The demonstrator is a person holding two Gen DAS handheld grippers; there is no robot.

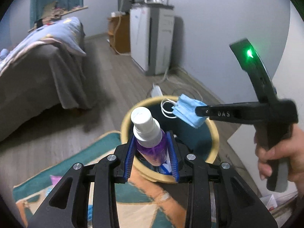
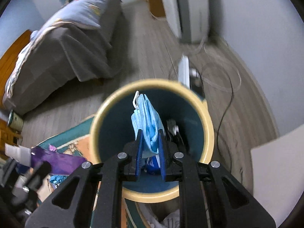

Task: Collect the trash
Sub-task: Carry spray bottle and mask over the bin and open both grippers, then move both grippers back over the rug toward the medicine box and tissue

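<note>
Trash is hanging over the bin in both tools at once. The crumpled pale-blue pleated face mask (image 2: 150,131) with white ear loops is being pinched between the blue pads of the right tool (image 2: 150,152), closed on its lower folds, so the rest of the cloth is standing up and the loops are dangling free. It is being held directly above the mouth of the round dark-teal waste bin with a cream-yellow rim (image 2: 208,125), probably so that a simple release would drop it inside rather than on the floor. From the left wrist view the same mask (image 1: 187,112) is sticking out of the right tool (image 1: 201,112) over the far side of the bin (image 1: 215,138).

The small clear-purple plastic spray bottle with a white pump cap (image 1: 150,136) is being gripped around its body by the left tool (image 1: 152,152), cap pointing forward and up, and it is sitting over the near rim of the bin, likely waiting its turn to be dropped. Something blue and white is already lying in the bottom of the bin, too blurred to identify.

The bin is standing on the grey wood-plank floor (image 1: 117,79) at the far edge of a teal and orange patterned rug (image 1: 144,195), where more scraps are lying. A bed draped in grey cloth (image 1: 43,76) is standing well apart to the left.
</note>
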